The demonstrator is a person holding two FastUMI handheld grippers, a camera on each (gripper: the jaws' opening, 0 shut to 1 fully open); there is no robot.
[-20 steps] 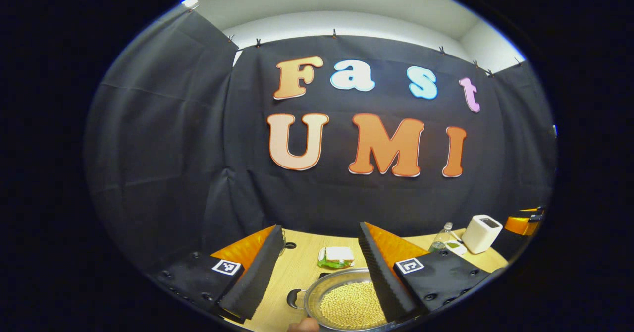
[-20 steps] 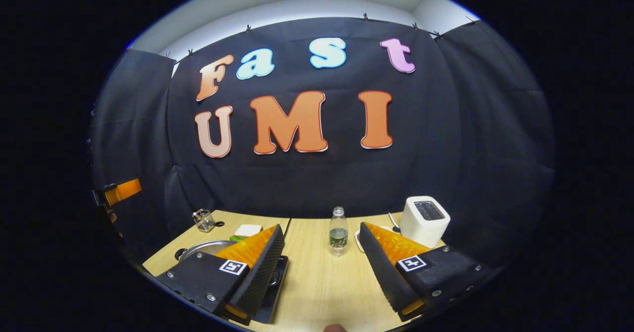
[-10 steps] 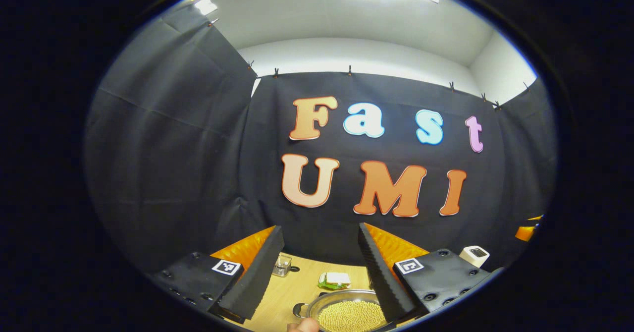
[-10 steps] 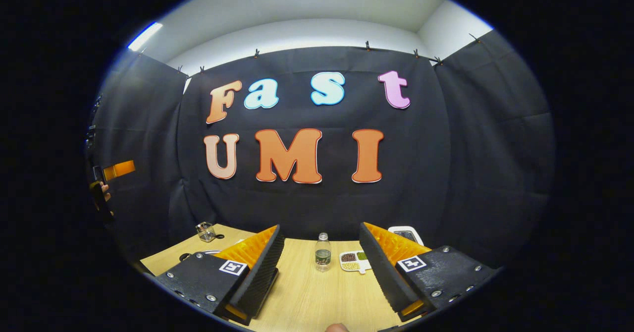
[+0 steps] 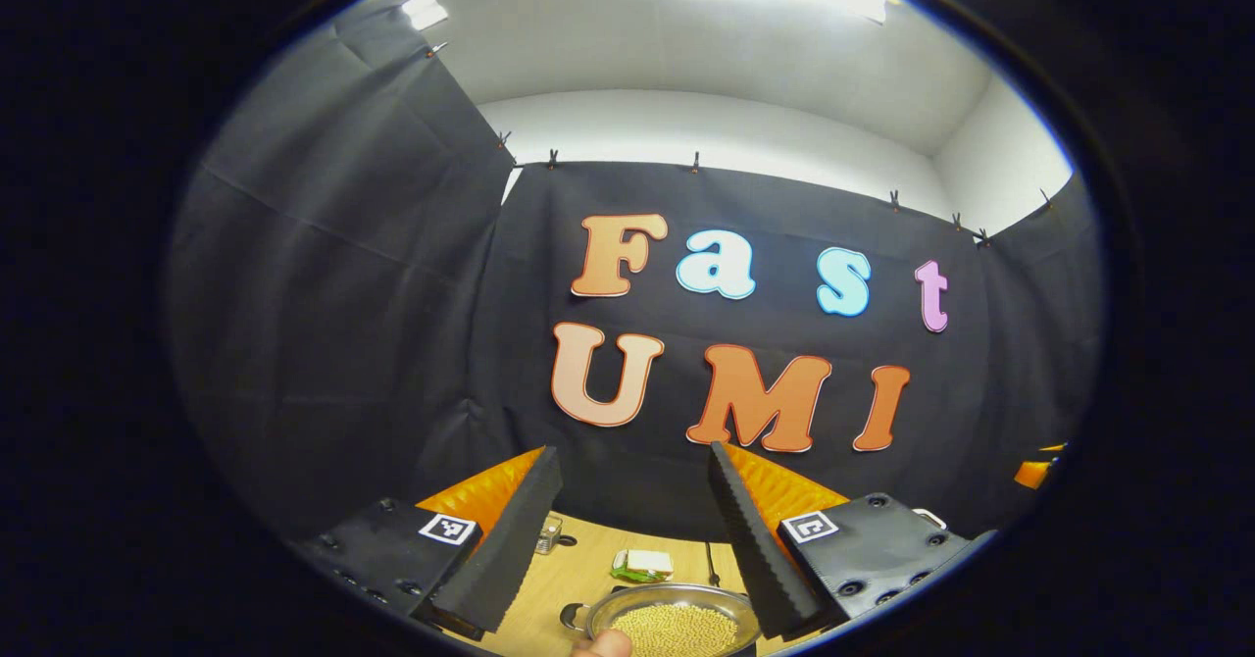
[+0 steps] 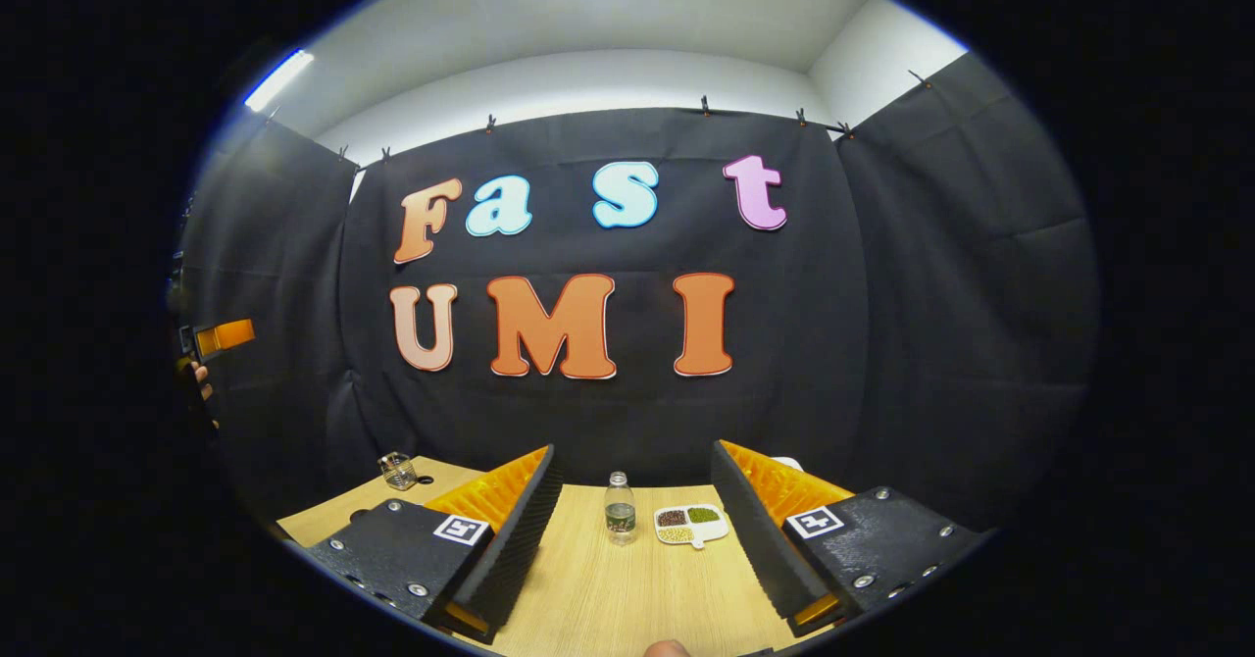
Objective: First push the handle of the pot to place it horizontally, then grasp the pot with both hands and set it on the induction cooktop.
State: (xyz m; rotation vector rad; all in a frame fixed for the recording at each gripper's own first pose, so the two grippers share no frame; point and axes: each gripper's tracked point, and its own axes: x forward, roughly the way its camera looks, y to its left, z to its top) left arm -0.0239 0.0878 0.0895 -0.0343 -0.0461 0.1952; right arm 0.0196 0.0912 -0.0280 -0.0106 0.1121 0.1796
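Observation:
In the left gripper view a steel pot (image 5: 677, 623) full of pale beans sits on the wooden table (image 5: 588, 579) at the bottom edge. Its small dark loop handle (image 5: 572, 616) points left. My left gripper (image 5: 632, 449) is open, held high and back from the pot with nothing between its fingers. A fingertip of the holding hand (image 5: 603, 644) shows at the bottom edge. My right gripper (image 6: 632, 447) is also open and empty above the table (image 6: 608, 598). The left gripper (image 6: 221, 336) and a hand (image 6: 201, 378) appear far off at the left edge of the right gripper view.
Behind the pot lie a sandwich (image 5: 642, 564) and a small glass jar (image 5: 547, 534). Ahead of my right gripper stand a water bottle (image 6: 619, 508) and a divided dish of beans (image 6: 691, 525); the glass jar (image 6: 397, 471) is at the far left.
Both views have tilted upward and drawn back, so the table things sit lower and smaller. The white toaster has slipped behind the right finger in both views. Both grippers stay open.

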